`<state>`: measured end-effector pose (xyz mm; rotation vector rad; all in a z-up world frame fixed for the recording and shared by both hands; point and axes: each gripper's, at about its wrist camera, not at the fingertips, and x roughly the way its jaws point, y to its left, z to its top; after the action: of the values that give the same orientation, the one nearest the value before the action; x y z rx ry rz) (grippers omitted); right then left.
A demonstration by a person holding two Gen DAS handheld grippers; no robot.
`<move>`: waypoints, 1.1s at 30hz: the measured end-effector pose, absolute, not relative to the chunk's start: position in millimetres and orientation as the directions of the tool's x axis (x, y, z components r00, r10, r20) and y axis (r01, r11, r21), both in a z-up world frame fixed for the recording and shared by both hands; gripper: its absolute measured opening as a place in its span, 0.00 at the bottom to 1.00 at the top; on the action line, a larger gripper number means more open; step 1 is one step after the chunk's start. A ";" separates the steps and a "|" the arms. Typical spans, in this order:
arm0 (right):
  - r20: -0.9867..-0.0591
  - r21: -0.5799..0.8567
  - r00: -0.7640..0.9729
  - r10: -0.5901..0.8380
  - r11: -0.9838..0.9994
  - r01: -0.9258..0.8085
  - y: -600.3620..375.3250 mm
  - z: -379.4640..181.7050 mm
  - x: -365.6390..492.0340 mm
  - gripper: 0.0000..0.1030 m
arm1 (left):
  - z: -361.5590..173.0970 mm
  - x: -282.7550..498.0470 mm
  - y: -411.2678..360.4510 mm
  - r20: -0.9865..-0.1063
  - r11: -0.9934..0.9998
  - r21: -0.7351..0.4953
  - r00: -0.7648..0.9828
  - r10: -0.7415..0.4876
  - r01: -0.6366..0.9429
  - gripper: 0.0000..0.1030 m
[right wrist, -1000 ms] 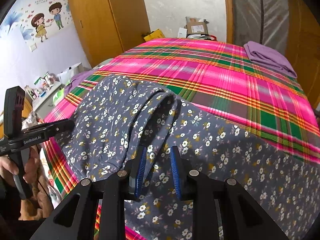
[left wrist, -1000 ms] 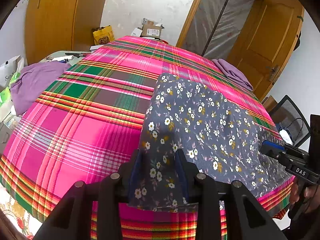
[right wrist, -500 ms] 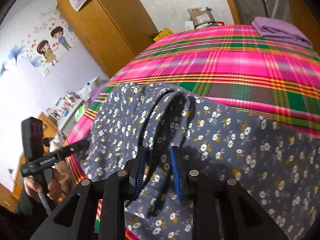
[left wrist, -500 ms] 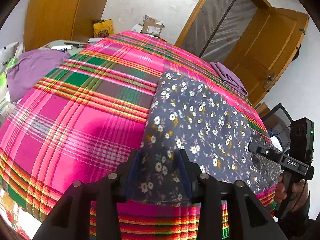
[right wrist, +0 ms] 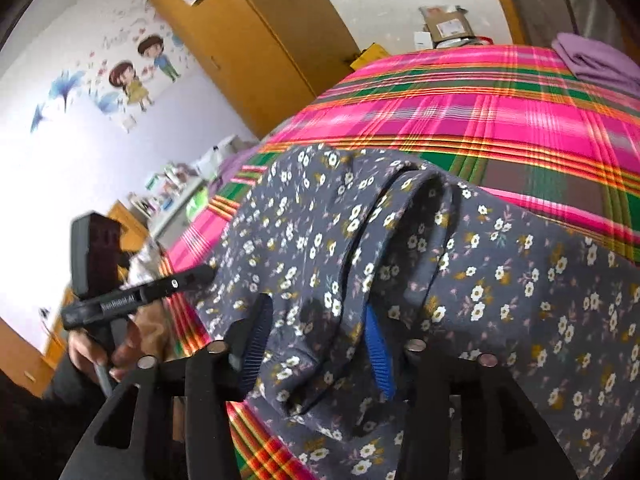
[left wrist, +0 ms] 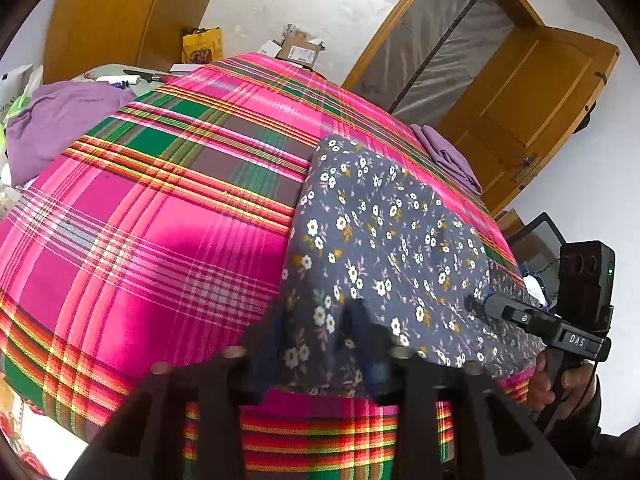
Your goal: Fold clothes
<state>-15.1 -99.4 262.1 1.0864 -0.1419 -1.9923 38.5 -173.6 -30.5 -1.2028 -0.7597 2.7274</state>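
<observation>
A grey floral garment (left wrist: pixel 380 220) lies spread on the near right part of the pink plaid bed cover (left wrist: pixel 140 220). In the left wrist view my left gripper (left wrist: pixel 312 344) is blurred. Its jaws are closing on the garment's near edge, which fills the gap between them. My right gripper (left wrist: pixel 476 306) reaches into the cloth further right, held by a hand (left wrist: pixel 560 384). In the right wrist view a bunched fold of the floral garment (right wrist: pixel 500 280) sits between the closing blue pads of my right gripper (right wrist: pixel 316 340). The left gripper (right wrist: pixel 204 274) touches the cloth's left edge.
A folded purple garment (left wrist: pixel 448 156) rests at the bed's far right edge, and a purple cloth (left wrist: pixel 60 120) lies off the bed at the left. Boxes (left wrist: pixel 298 46) stand beyond the far end. A wooden door (left wrist: pixel 532 112) and a chair (left wrist: pixel 540 236) are on the right. A wardrobe (right wrist: pixel 248 40) is on the left.
The left jaws, wide before, have narrowed onto the garment's near edge. In the right wrist view the fold now bunches higher between the pads and the view has tilted.
</observation>
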 end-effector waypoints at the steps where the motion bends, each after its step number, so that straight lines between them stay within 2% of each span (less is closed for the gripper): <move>1: -0.644 0.458 -0.267 -0.717 -0.641 0.616 -99.2 260.7 -14.7 0.09 | -29.7 39.0 -174.6 -0.669 -0.870 -0.476 -0.695 0.262 0.130 0.11; 8: -0.570 0.549 -0.231 -0.788 -0.575 0.607 -79.9 272.4 -0.9 0.06 | -13.4 49.0 -181.8 -0.618 -0.867 -0.495 -0.726 0.300 0.063 0.09; 10: -0.574 0.556 -0.229 -0.786 -0.580 0.596 -75.5 269.9 -1.0 0.06 | -13.8 49.3 -183.9 -0.617 -0.867 -0.496 -0.724 0.308 0.054 0.09; 12: -0.625 0.551 -0.229 -0.746 -0.630 0.547 -75.4 256.4 -7.7 0.12 | -19.7 45.0 -180.6 -0.645 -0.878 -0.475 -0.700 0.307 0.053 0.10; 13: -0.638 0.557 -0.227 -0.736 -0.644 0.524 -74.4 251.5 -10.8 0.11 | -23.0 42.5 -178.1 -0.664 -0.888 -0.457 -0.687 0.297 0.058 0.10; 14: -0.635 0.558 -0.240 -0.734 -0.651 0.515 -71.7 252.2 -11.6 0.14 | -24.9 43.2 -178.0 -0.675 -0.892 -0.448 -0.678 0.291 0.063 0.11; 16: -0.644 0.496 -0.316 -0.696 -0.695 0.521 -68.0 263.3 -8.9 0.27 | -24.2 46.2 -179.6 -0.681 -0.895 -0.440 -0.676 0.283 0.069 0.12; 18: -0.634 0.433 -0.390 -0.668 -0.724 0.536 -64.3 278.4 -9.1 0.28 | -20.4 50.0 -182.1 -0.675 -0.899 -0.432 -0.685 0.273 0.067 0.12; 20: -0.611 0.437 -0.416 -0.673 -0.726 0.531 -61.6 288.3 -17.6 0.28 | -13.9 52.9 -183.8 -0.675 -0.912 -0.402 -0.699 0.235 0.081 0.12; 23: -0.615 0.450 -0.422 -0.666 -0.736 0.506 -68.3 291.6 -38.6 0.37 | -2.8 52.1 -180.7 -0.662 -0.924 -0.373 -0.722 0.204 0.081 0.12; 28: -0.621 0.538 -0.330 -0.711 -0.693 0.479 -84.7 279.3 -73.9 0.41 | 5.4 33.7 -162.9 -0.623 -0.922 -0.388 -0.740 0.253 0.011 0.13; 33: -0.597 0.659 -0.255 -0.761 -0.646 0.384 -86.7 258.7 -98.3 0.40 | -4.4 10.1 -143.7 -0.650 -0.932 -0.361 -0.709 0.273 -0.028 0.13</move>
<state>-98.3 -86.7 258.7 1.2375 -0.4992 -1.9676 10.1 -143.7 -4.4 -1.1109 -0.4917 2.7164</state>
